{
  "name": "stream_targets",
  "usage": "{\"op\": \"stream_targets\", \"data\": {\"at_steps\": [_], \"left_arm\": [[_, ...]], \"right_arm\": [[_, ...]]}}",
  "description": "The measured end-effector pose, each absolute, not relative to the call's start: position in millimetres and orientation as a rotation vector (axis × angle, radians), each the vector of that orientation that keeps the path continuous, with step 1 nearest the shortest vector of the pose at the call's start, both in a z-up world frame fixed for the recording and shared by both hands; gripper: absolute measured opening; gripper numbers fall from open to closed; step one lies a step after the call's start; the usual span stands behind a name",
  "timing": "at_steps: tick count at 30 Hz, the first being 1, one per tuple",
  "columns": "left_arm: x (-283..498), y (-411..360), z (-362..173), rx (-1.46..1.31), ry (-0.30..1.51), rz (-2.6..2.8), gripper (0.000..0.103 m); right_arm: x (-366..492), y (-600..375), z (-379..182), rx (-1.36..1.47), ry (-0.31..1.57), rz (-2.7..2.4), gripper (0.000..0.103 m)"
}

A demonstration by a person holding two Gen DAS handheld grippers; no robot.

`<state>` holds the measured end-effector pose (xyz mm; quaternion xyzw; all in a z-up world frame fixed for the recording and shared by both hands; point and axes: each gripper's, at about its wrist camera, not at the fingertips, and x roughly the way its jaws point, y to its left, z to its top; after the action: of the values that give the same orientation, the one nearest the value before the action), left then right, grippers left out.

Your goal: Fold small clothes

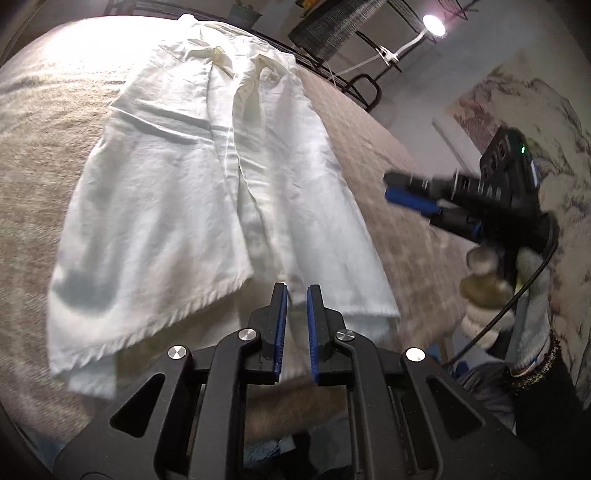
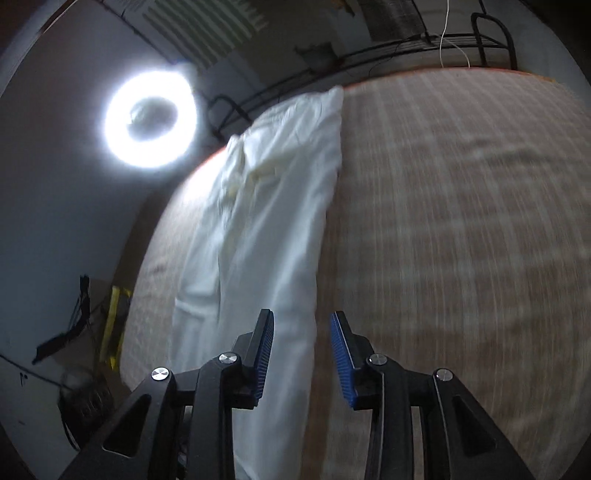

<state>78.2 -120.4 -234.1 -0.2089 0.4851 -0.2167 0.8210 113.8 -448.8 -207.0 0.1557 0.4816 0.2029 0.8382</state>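
Observation:
A pair of white shorts lies spread flat on a beige bed cover, waistband far, leg hems near. My left gripper hovers at the inner hem of the right leg, jaws slightly apart, holding nothing that I can see. My right gripper shows in the left wrist view to the right of the shorts, above the bed. In the right wrist view the right gripper is open and empty over the right edge of the shorts.
A lit ring light stands beyond the bed's left side. A black metal bed frame runs along the far edge. A lamp and a dark rack stand behind the bed. Bare bed cover lies right of the shorts.

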Motion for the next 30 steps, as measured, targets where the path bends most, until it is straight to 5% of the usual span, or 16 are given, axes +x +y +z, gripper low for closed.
{"op": "stream_targets", "data": {"at_steps": [6,8,9,21,22,23,24,27,30], "left_arm": [[57,-78,-215,-0.389,0.971,-0.374,0.013],[50,-52,-214,-0.401,0.949,-0.313,0.039],[50,-41,-214,-0.412,0.945,-0.285,0.042],[80,-14,-256,-0.535,1.072,-0.293,0.042],[80,-15,-256,-0.534,1.072,-0.302,0.038],[82,-17,-256,-0.524,1.076,-0.311,0.018],[84,-20,-256,-0.494,1.08,-0.314,0.01],[81,-15,-252,-0.523,1.073,-0.336,0.006],[72,-1,-235,-0.592,1.008,-0.351,0.006]], "right_arm": [[73,-447,-243,0.373,1.101,0.494,0.035],[65,-448,-252,0.39,1.114,0.516,0.036],[61,-449,-256,0.403,1.117,0.525,0.035],[39,-460,-282,0.581,1.114,0.576,0.035],[37,-460,-284,0.592,1.114,0.579,0.034],[36,-459,-284,0.601,1.111,0.579,0.031],[35,-459,-284,0.61,1.11,0.585,0.024],[33,-451,-287,0.606,1.123,0.611,0.006],[28,-451,-279,0.639,1.102,0.615,0.003]]}}
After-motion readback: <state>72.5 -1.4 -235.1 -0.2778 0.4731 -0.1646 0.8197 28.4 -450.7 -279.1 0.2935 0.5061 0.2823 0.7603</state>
